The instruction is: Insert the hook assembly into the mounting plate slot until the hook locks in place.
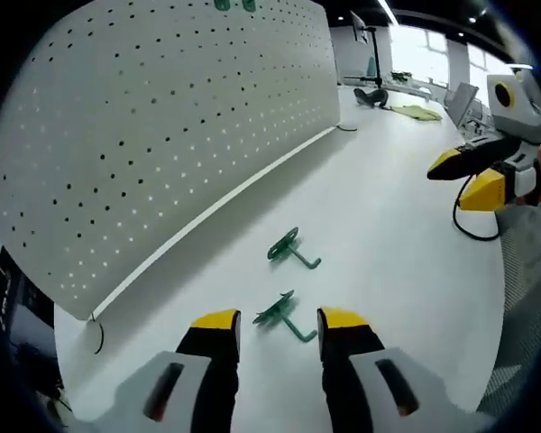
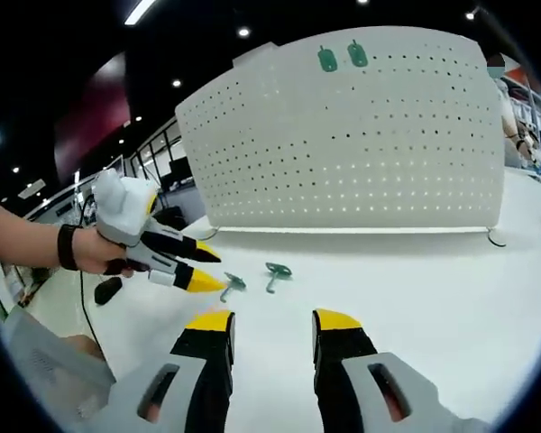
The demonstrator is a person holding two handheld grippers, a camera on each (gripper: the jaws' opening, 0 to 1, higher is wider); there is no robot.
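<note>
1. You are holding the left gripper (image 1: 279, 323) low over the white table (image 1: 388, 225), its yellow-tipped jaws standing apart with nothing between them.
2. The near hook (image 1: 285, 315), green, is lying flat on the table just ahead of those jaws, in line with the gap but not touched by either tip.
3. The far hook (image 1: 291, 249) is lying a little farther along the table, apart from the first.
4. The pegboard (image 1: 162, 126) is standing upright along the table's edge, to the left of both hooks in the left gripper view.
5. In the right gripper view, two green hooks (image 2: 341, 58) are already sitting side by side near the pegboard's (image 2: 361, 144) top edge.
6. You are keeping the right gripper (image 2: 272, 323) above the table, jaws parted and gripping nothing.
7. Your hand (image 2: 104, 251) is showing at the left of the right gripper view, carrying the left gripper (image 2: 203, 269) just beside the near hook (image 2: 232, 284), with the far hook (image 2: 276, 271) beyond it.
</note>
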